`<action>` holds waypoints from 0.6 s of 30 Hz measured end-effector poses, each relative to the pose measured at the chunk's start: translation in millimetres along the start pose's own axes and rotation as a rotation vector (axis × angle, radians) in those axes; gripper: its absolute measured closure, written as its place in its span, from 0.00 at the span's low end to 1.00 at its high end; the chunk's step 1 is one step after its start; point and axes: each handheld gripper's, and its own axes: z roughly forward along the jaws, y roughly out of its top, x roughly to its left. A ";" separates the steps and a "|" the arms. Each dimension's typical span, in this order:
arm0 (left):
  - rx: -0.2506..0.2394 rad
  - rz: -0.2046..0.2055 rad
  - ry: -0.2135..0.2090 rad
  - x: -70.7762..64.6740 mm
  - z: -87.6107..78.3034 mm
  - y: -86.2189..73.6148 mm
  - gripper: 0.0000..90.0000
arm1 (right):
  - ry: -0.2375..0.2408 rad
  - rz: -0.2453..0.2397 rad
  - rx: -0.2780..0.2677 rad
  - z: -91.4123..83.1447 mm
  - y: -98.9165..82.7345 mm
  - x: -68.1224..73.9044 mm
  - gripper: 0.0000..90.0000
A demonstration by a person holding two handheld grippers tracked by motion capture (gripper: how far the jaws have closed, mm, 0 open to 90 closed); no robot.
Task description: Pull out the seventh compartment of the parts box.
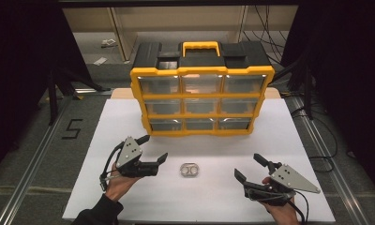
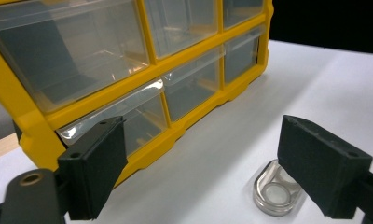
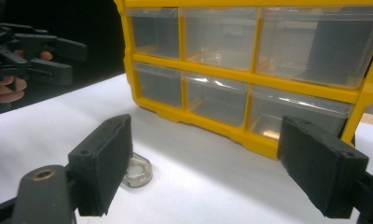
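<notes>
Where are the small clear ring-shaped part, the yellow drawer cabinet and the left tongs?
small clear part (image 1: 190, 170), high view, its centre.
yellow drawer cabinet (image 1: 202, 110), high view, yellow bar between drawer rows.
left tongs (image 1: 155, 150), high view, gap between the open tips.

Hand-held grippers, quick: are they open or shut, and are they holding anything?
Left hand-held gripper: open, holding nothing.
Right hand-held gripper: open, holding nothing.
The small clear piece lies on the table between them, untouched.

The small ring piece (image 1: 190, 170) looked like clear, glossy plastic or glass with a shiny rim. The organizer (image 1: 202, 101) had a smooth yellow plastic frame and transparent, reflecting plastic drawers. The fingers (image 2: 97, 171) were matt black plastic. The counter (image 1: 223, 197) was white, matt and smooth, like paper.
</notes>
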 end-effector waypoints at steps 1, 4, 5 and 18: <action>0.006 0.023 0.012 -0.6 1.7 0.9 0.17 | 0.001 -0.002 0.001 0.1 -0.1 0.2 0.21; 0.041 0.111 0.043 -0.9 8.3 5.8 0.17 | 0.001 0.000 0.002 0.2 -0.2 0.1 0.21; 0.041 0.111 0.043 -0.9 8.3 5.8 0.18 | 0.001 0.000 0.001 0.1 -0.2 0.0 0.21; 0.192 0.438 0.203 3.7 48.1 9.1 0.18 | 0.002 0.005 0.001 0.1 -0.3 -0.9 0.21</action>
